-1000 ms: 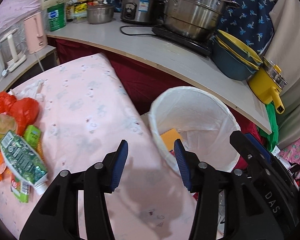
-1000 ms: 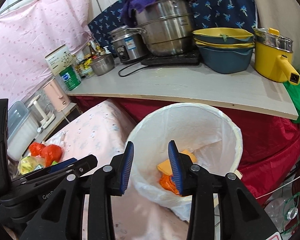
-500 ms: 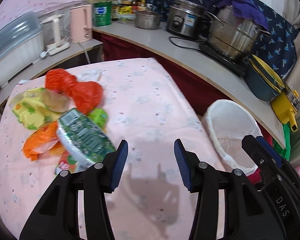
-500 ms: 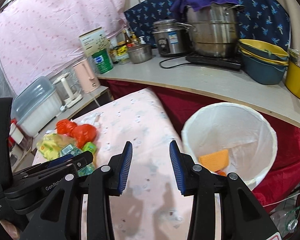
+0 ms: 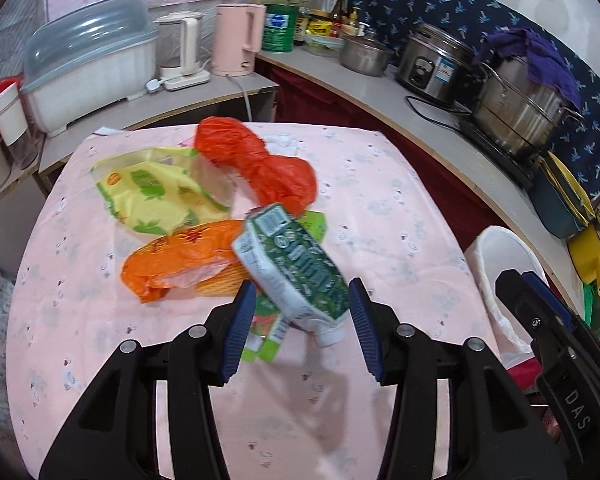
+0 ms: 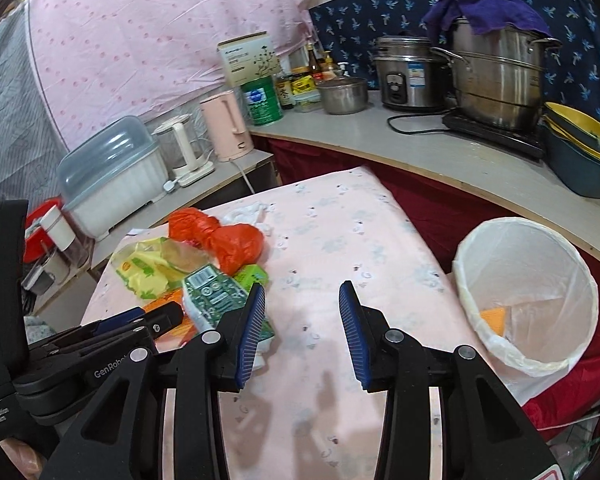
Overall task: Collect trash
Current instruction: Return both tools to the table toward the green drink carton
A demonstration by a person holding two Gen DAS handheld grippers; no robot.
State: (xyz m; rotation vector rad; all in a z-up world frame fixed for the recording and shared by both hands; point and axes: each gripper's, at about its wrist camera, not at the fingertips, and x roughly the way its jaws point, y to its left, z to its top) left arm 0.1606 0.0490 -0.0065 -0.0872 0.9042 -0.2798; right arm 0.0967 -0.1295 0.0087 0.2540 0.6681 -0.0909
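Covering table (image 5: pixel 380 200): pink cloth; counter (image 6: pixel 440 152) behind, bin (image 6: pixel 540 344) beside.

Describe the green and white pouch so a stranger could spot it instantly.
Find the pink tablecloth with a trash pile on its left half. The green and white pouch lies on the pile's near edge, atop the orange bag. It alone has a white screw cap and a barcode.

Tablecloth (image 5: pixel 380 208): matt pink cloth, small embroidered eyelets. Red bag (image 5: pixel 260 164): thin crinkled glossy plastic. Yellow wrapper (image 5: pixel 156 196) and orange wrapper (image 5: pixel 180 256): shiny film. Green tube (image 5: pixel 296 268): smooth printed plastic. Bin liner (image 6: pixel 528 292): translucent white plastic. Pots (image 6: pixel 496 76): polished metal. Gripper pads (image 5: pixel 242 320): ribbed blue.
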